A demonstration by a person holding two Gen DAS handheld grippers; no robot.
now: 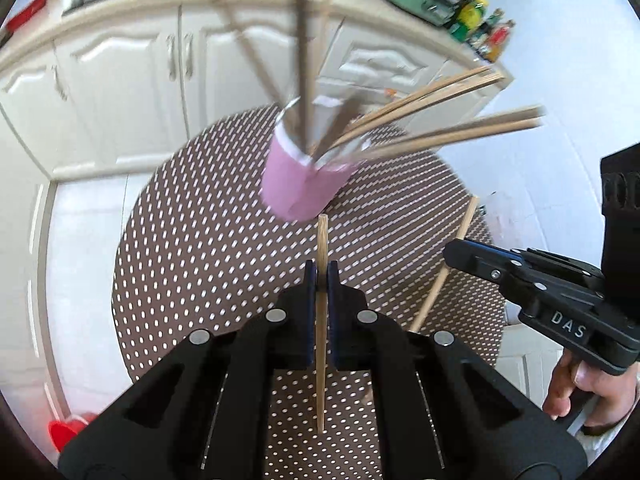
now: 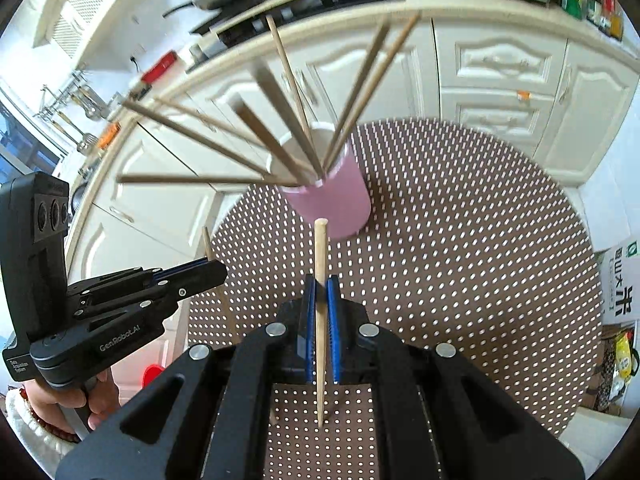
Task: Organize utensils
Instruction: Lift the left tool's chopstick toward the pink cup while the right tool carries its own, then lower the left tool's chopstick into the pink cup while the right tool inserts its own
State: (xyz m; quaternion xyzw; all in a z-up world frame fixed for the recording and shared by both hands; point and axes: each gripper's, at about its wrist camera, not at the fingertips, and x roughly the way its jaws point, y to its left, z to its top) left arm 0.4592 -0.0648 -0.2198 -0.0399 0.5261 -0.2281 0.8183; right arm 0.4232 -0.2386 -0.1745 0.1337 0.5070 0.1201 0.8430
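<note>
A pink cup (image 1: pixel 304 184) (image 2: pixel 334 200) stands on the round dotted brown table (image 1: pixel 192 264) (image 2: pixel 480 240) with several wooden chopsticks fanned out of it. My left gripper (image 1: pixel 321 276) is shut on one wooden chopstick (image 1: pixel 322 320), held above the table just short of the cup. My right gripper (image 2: pixel 321 284) is shut on another wooden chopstick (image 2: pixel 320 320), also raised before the cup. The right gripper (image 1: pixel 452 254) appears at the right of the left wrist view with its chopstick (image 1: pixel 448 264). The left gripper (image 2: pixel 218 274) shows at the left of the right wrist view.
White kitchen cabinets (image 1: pixel 128 80) (image 2: pixel 500 72) curve behind the table under a counter with a stove and bottles. A red object (image 1: pixel 64 430) lies on the tiled floor. A carton and bags (image 2: pixel 620 320) sit to the right of the table. A hand (image 1: pixel 576 392) holds the right gripper's grip.
</note>
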